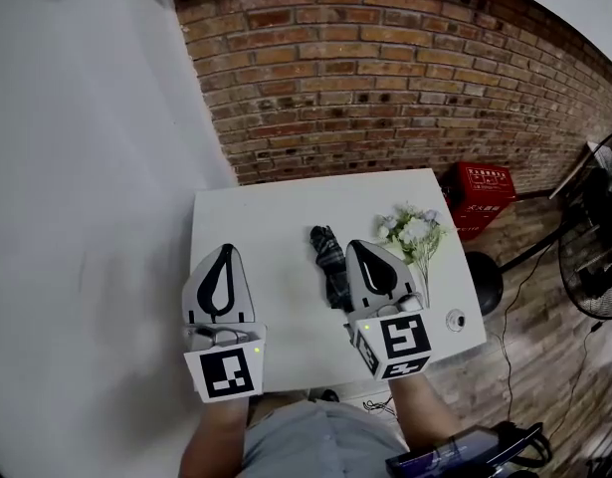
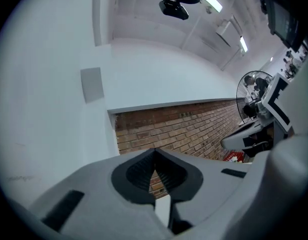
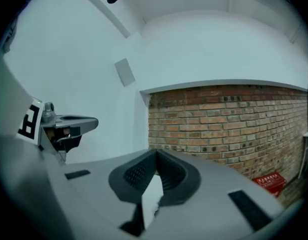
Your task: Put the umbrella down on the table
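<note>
In the head view a folded dark umbrella [image 1: 330, 262] lies on the white table [image 1: 266, 227], lengthwise toward the brick wall. My right gripper [image 1: 360, 252] hovers just right of it, above the table, jaws shut and empty. My left gripper [image 1: 226, 252] is over the table's left edge, also shut with nothing in it. In the left gripper view the left gripper [image 2: 155, 153] points level at the brick wall with its tips together. The right gripper [image 3: 156, 153] shows the same in the right gripper view, where the left gripper's side [image 3: 68, 125] is also in sight.
A bunch of white flowers [image 1: 413, 232] lies on the table right of the umbrella, and a small round white object [image 1: 455, 319] sits near the right front corner. A red crate [image 1: 482, 197], a black stool [image 1: 483, 282] and a standing fan [image 1: 596, 237] are on the floor at the right.
</note>
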{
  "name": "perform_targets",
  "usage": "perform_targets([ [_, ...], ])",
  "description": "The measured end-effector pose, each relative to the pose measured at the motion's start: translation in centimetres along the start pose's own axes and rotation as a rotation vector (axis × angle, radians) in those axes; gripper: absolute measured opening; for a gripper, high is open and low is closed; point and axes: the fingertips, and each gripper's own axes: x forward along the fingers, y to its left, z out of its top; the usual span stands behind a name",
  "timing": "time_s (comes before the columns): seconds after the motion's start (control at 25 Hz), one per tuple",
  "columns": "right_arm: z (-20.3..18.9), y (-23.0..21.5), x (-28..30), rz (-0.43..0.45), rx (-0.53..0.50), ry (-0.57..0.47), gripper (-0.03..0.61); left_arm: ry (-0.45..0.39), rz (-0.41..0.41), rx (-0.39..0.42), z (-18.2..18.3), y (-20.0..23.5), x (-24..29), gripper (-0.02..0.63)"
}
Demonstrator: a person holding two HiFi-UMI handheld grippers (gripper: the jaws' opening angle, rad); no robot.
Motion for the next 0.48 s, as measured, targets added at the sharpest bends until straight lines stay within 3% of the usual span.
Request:
perform_targets([
  [0.48,1.3,0.1,-1.6,0.006,-0.035,-0.042,0.005,-0.023,0.004,0.026,1.1,-0.9,-0.8,0.008],
])
